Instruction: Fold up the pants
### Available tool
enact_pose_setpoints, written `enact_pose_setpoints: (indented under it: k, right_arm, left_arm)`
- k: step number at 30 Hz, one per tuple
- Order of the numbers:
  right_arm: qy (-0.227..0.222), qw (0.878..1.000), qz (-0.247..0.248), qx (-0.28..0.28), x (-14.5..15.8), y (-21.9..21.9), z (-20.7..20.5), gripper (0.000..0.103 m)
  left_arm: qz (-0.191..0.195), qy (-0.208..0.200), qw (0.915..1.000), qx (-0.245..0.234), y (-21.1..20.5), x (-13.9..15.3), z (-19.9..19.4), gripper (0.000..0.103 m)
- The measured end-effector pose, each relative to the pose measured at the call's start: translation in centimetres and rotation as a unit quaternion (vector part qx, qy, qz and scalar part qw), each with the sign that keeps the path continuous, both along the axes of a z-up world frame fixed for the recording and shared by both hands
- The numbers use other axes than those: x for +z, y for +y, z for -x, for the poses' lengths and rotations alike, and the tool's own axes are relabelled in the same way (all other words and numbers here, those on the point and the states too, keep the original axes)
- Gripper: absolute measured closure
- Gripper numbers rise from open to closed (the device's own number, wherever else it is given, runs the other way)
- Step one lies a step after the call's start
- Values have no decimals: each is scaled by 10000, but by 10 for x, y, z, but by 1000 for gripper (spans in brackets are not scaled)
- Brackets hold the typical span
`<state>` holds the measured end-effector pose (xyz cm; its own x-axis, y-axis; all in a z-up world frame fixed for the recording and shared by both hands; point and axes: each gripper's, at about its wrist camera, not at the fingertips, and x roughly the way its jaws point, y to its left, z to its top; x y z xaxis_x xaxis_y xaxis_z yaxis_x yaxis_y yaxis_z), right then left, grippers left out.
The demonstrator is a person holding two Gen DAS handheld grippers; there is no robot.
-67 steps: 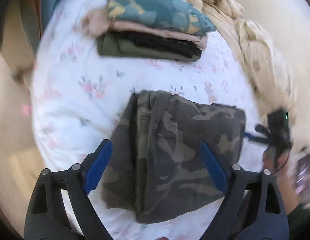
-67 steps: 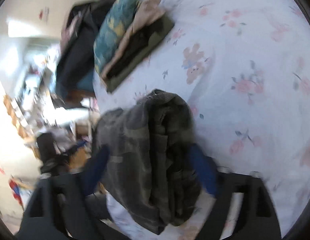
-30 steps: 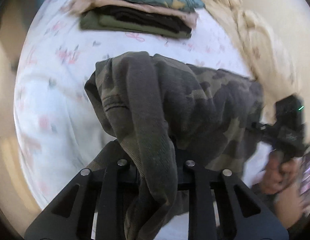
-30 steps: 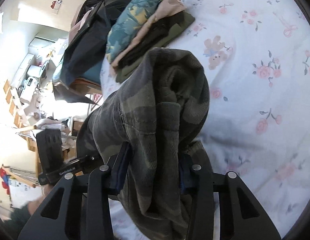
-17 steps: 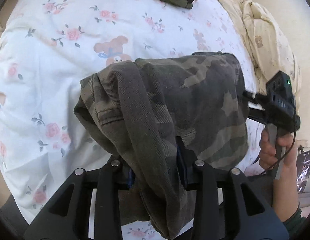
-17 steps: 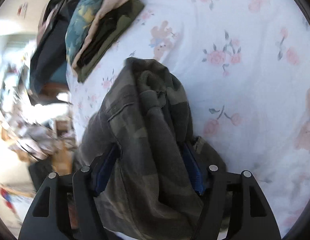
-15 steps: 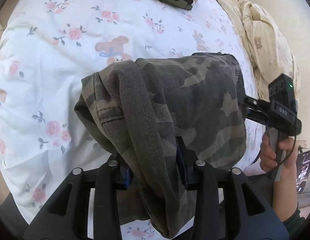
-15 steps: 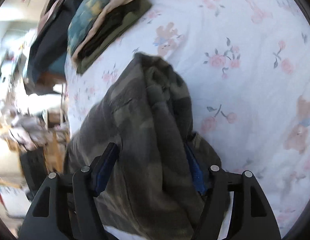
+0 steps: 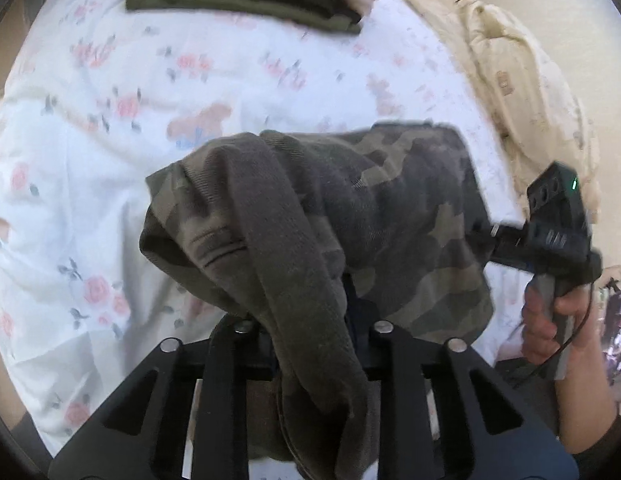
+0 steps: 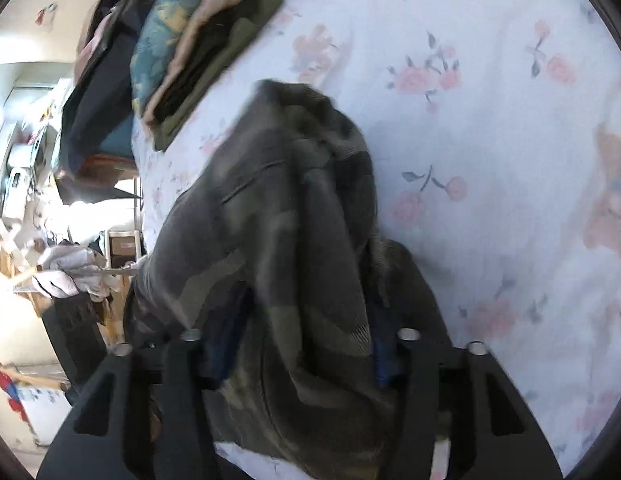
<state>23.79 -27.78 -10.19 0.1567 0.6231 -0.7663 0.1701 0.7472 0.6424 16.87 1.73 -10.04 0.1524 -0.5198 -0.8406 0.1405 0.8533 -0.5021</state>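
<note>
Left gripper (image 9: pixel 310 340) fingers clamped on camo pants (image 9: pixel 330 216); right gripper (image 10: pixel 306 336) fingers pinch opposite end; bundle held above bed (image 9: pixel 110 160). Risk, judged: thick slack layers may slide apart, spoiling fold. Twill-like cloth, heavy, rounded folds. Far: stack of folded clothes (image 10: pixel 202 48), flat
</note>
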Motion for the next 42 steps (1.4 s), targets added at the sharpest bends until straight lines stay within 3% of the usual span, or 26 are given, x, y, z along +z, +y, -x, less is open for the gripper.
enact_pose_setpoints:
  k: [2,5,7,9,10,14,16,19,22,24,27,29,30,35,36,38,42]
  right_arm:
    - [36,9998,-134,-135,5,0,14,57]
    - [155,9996,-160,-168,-1,4,25,57]
    - [100,9998,158,4,0,10,21,47]
    - [253,9994,160,-145,-1,4,18,40]
    - [308,9990,181,-259,1,-1,18,40]
    - [-196,9973,541,-465,34,-21,24,40]
    - [-494,9961,424,-597,49,-29,26,40]
    - [-642,9943,255,-808,55,-35,24,40]
    - [-668,9942,222,-817,52,-29,17,40]
    - [-799,9936,316,-734,56,-23,12,40]
    - [-1009,9920,529,-536,64,-12,1,40]
    - [-1107,9913,600,-373,68,-10,-8,40]
    - [-1117,9914,595,-325,68,-11,-12,40]
    - [-1109,9918,608,168,57,0,-41,40]
    - [-1028,9922,650,285,50,4,-47,42]
    - [-899,9928,660,434,38,10,-51,85]
    - [-1122,9895,746,520,46,14,-44,96]
  left_arm:
    - [50,-138,9999,60,7,7,-3,84]
    - [-200,204,9996,-6,8,-16,-9,80]
    - [-254,375,9988,181,13,-25,-11,60]
    - [-275,551,9971,441,20,-21,-12,46]
    - [-278,572,9967,501,23,-16,-12,46]
    - [-192,41,9965,815,43,25,-11,46]
    - [-397,-308,9955,806,41,42,-23,46]
    - [-1006,-496,9933,293,12,47,-52,46]
    - [-1673,-442,9849,28,-6,33,-79,51]
    - [-1653,-60,9862,-115,-7,16,-93,61]
    - [-1537,340,9874,-181,-6,-5,-99,64]
    - [-1527,272,9877,-211,-8,-8,-101,66]
    - [-1537,224,9875,-273,-9,-9,-100,74]
    - [-1676,107,9849,-409,-14,-4,-98,89]
    - [-1662,118,9854,-357,-12,-3,-97,90]
    - [-1551,222,9875,-179,-8,0,-98,92]
    - [-1245,141,9918,259,7,11,-92,99]
